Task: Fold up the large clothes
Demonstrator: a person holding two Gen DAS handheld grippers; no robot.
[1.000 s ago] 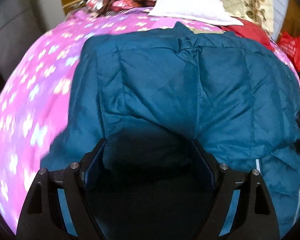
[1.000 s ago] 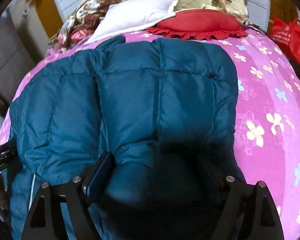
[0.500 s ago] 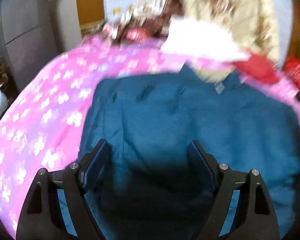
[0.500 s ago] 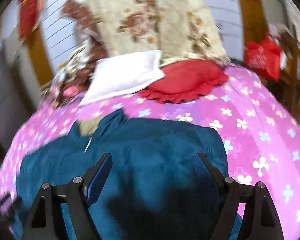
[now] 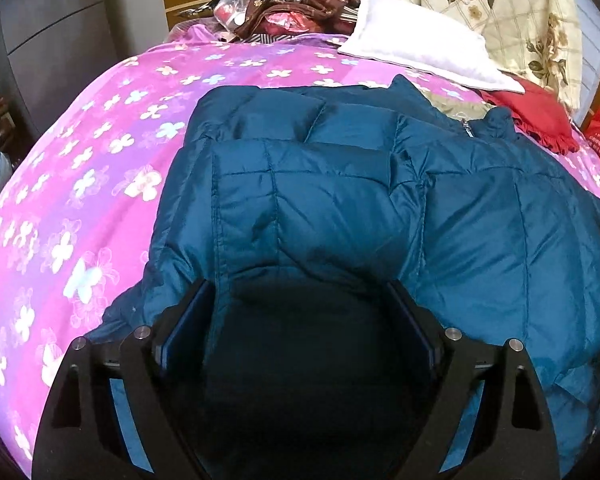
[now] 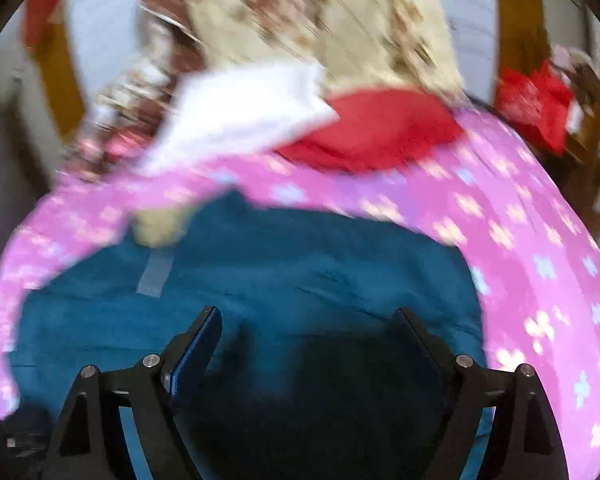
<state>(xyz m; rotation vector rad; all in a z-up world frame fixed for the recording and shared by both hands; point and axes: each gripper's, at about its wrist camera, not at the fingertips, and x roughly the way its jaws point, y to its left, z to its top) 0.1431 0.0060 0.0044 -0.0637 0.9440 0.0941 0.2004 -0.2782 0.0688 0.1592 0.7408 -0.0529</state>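
Note:
A teal quilted jacket [image 5: 380, 200] lies spread on the pink flowered bed sheet [image 5: 100, 160], collar and zip toward the pillows. Its left sleeve is folded over the front. My left gripper [image 5: 298, 292] hovers over that sleeve's near end. Its jaws are opening, and nothing is pinched between the pads. In the blurred right wrist view the jacket [image 6: 300, 264] fills the lower middle. My right gripper [image 6: 308, 316] hangs above the jacket. Its jaws are opening too, and only cloth lies below the wide gap.
At the head of the bed lie a white pillow [image 5: 412, 52], a red frilled cushion [image 5: 532, 116] and a cream floral quilt [image 5: 500, 8]. A grey wardrobe [image 5: 60, 32] stands left of the bed. A red bag [image 6: 536, 100] sits at the right.
The right gripper has risen and tipped up, so its view now takes in the pillows and quilt. In the left view the jacket's collar and zip have come into sight.

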